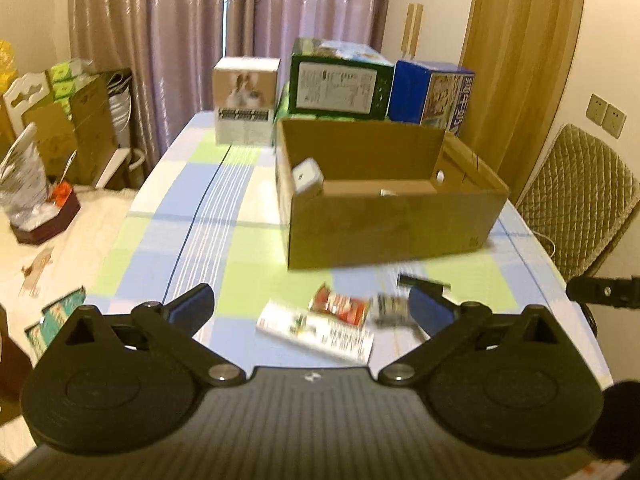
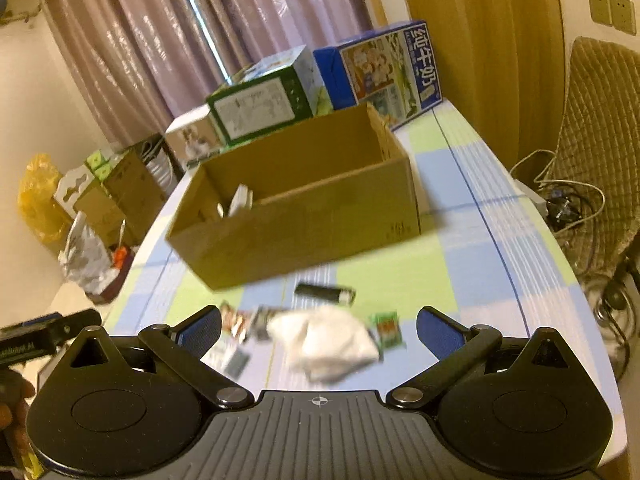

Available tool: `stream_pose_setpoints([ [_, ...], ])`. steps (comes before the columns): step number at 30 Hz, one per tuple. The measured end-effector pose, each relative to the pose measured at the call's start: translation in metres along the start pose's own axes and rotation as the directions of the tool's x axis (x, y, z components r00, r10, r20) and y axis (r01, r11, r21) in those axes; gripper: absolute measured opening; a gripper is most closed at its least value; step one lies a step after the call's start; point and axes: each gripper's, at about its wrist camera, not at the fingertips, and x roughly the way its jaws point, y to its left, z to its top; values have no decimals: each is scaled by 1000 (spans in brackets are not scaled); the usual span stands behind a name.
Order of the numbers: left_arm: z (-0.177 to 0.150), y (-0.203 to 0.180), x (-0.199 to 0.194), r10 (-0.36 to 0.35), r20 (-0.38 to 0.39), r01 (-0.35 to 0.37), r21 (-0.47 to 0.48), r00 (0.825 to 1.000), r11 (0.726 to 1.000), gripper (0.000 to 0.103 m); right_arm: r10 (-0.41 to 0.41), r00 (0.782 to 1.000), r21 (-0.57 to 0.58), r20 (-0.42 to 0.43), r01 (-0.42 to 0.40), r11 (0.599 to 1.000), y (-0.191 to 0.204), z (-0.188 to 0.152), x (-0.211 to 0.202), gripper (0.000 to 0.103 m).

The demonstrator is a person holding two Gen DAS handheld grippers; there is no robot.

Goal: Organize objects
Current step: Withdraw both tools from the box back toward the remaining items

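Both grippers, left and right, gape wide and empty. Box at twelve o'clock holds little (most hidden); cloth, packets, tube remain on the surface.

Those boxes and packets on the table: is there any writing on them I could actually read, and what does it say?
"纯牛奶": on the side of the blue carton.
Green carton: a white panel of print, too small to read.
Cardboard box: a small dark mark near its lower corner, blurred.
White packet, red packet and black stick: print blurred, unreadable.
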Motion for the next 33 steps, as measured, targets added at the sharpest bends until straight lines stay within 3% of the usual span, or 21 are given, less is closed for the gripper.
stream_pose_setpoints([
  [11,-36,5,-13,1,-46,-1,-16,999,1000,102,-26,999,-11,-40,26,1000,-1,-54,-14,101],
  [21,-40,3,-3,-4,-72,4,-11,997,1000,102,-38,998,-32,-43,37,999,-3,-58,-10,101],
  [33,-40,5,30,0,-116,-3,-21,993,1000,102,-44,995,-88,-85,36,995,-3,-60,29,101],
])
